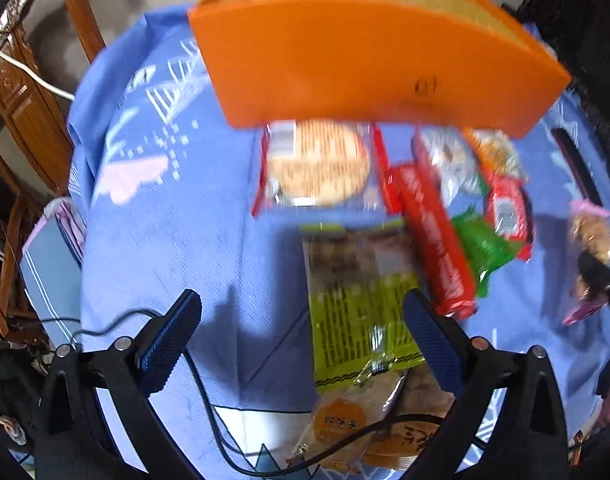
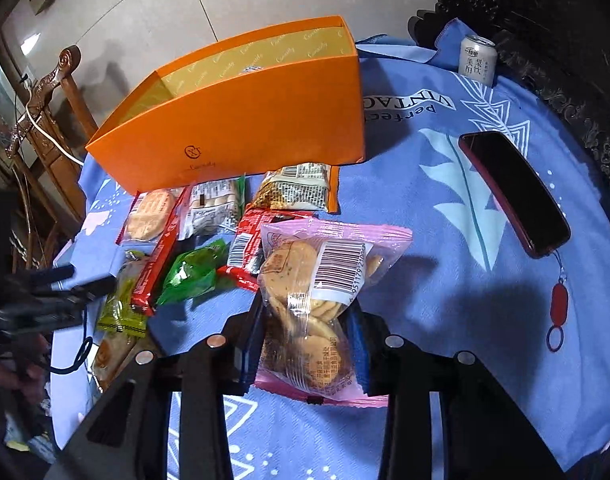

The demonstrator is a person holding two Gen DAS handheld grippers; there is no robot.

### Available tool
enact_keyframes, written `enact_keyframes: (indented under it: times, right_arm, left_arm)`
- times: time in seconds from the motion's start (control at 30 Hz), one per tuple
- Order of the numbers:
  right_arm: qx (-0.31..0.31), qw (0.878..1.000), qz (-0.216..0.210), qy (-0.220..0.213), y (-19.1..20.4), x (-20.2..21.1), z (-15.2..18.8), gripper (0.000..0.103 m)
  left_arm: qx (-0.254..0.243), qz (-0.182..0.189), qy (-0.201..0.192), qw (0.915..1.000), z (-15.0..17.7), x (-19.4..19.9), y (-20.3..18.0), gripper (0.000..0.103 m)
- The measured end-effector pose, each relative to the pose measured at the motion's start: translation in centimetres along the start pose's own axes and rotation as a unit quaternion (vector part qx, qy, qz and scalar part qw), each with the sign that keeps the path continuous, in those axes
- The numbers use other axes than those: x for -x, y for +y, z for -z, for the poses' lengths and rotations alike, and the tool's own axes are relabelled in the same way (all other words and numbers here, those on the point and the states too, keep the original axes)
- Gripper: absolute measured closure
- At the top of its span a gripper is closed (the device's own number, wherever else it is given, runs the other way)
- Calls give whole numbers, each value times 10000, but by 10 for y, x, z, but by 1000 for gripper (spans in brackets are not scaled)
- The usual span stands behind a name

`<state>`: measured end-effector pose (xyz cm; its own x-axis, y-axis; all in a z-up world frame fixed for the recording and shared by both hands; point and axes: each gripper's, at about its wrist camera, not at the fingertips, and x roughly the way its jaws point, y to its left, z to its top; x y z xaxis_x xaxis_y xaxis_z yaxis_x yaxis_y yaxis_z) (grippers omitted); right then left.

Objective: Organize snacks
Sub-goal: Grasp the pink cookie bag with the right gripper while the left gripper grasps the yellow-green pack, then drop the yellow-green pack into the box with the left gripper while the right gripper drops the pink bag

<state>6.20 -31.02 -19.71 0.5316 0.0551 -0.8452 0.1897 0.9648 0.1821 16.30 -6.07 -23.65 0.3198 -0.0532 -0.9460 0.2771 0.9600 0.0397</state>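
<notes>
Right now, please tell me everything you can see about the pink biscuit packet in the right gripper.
The pink biscuit packet is a clear plastic pouch with pink crimped ends, and round pale biscuits show through it. A white barcode label sits near its top. It stands roughly upright, clamped at its lower part by the right gripper, whose blue pads press on both sides. It appears lifted off the blue tablecloth, in front of the orange box.

Black plastic left gripper (image 1: 301,316) and right gripper (image 2: 305,344) are fitted with ribbed blue pads (image 1: 169,336), silver screws and a black cable (image 1: 209,412).
</notes>
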Motion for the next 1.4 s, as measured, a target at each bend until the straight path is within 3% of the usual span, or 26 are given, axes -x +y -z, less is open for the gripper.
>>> enact_keyframes:
  times: [0.2, 0.43, 0.47, 0.5, 0.77, 1.07, 1.4]
  right_arm:
    - [-14, 10000, -33, 40, 2, -3, -1, 65]
    - [-20, 10000, -28, 34, 1, -2, 0, 65]
    - [-22, 10000, -21, 26, 1, -1, 0, 65]
    - [-22, 10000, -21, 25, 0, -1, 0, 65]
    - [87, 9999, -79, 37, 7, -2, 0, 65]
    - [205, 9997, -97, -47, 12, 3, -2, 65]
    - [362, 9991, -128, -178, 21, 14, -2, 65]
  left_arm:
    - [-72, 345, 70, 9994, -2, -10, -12, 4]
    - [-328, 297, 337, 9985, -6, -32, -33, 4]
    - [-241, 394, 340, 9984, -5, -33, -30, 8]
    - [-102, 536, 341, 9979, -4, -33, -24, 19]
    - [-53, 671, 265, 9974, -7, -30, -14, 37]
    - [125, 821, 91, 9965, 1, -9, 11, 39]
    - [147, 848, -310, 9958, 8, 31, 9, 39]
